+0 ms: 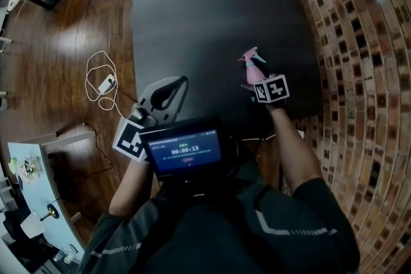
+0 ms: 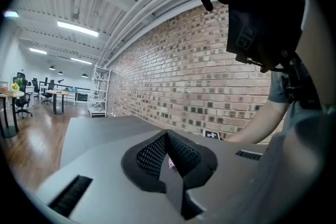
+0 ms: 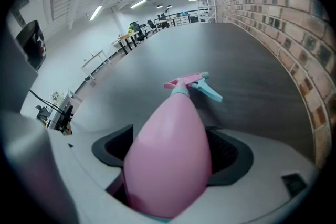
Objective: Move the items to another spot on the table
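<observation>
A pink spray bottle with a pink and teal trigger head lies between the jaws of my right gripper, which is shut on its body. The nozzle end points away from me, over the dark table. In the head view the bottle sticks out beyond the right gripper near the table's near right part. My left gripper hovers at the table's near left edge. Its jaws meet at their tips with nothing held, and its mesh pads form a narrow wedge.
The long dark table runs away from me, with a brick wall along its right side. Wooden floor lies to the left, with a white cable and plug on it. A lit screen sits at my chest.
</observation>
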